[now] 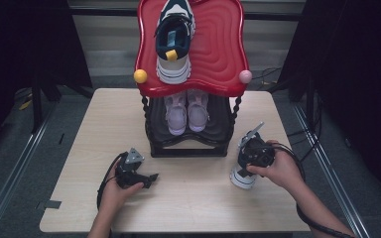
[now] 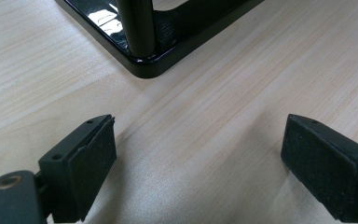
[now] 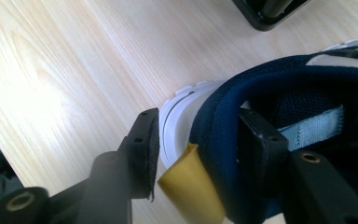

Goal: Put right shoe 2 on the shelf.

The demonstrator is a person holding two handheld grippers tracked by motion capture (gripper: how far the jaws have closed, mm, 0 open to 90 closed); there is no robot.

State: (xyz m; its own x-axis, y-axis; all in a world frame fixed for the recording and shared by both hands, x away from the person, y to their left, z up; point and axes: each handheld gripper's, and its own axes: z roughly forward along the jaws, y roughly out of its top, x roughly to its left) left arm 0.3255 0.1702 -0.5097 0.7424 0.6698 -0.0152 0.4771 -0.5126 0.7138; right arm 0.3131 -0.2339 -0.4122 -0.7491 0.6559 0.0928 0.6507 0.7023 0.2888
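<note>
Straddling the padded heel collar of a navy-and-white sneaker [image 3: 261,88], the right tongs [image 3: 198,140] have one jaw outside the heel and one inside the shoe's mouth, above its yellow pull tab [image 3: 191,186]; whether the pads press, I cannot tell. The left tongs [image 2: 198,163] rest apart over bare worktop [image 2: 214,116]. Beyond stands the shoe rack [image 1: 191,144], its red top shelf [image 1: 218,44] carrying the matching sneaker [image 1: 174,39]. Likely next: a firm clamp, then lifting the shoe beside its mate.

light: bright tabletop, dark surround | glare: black rack base [image 2: 121,32]
</note>
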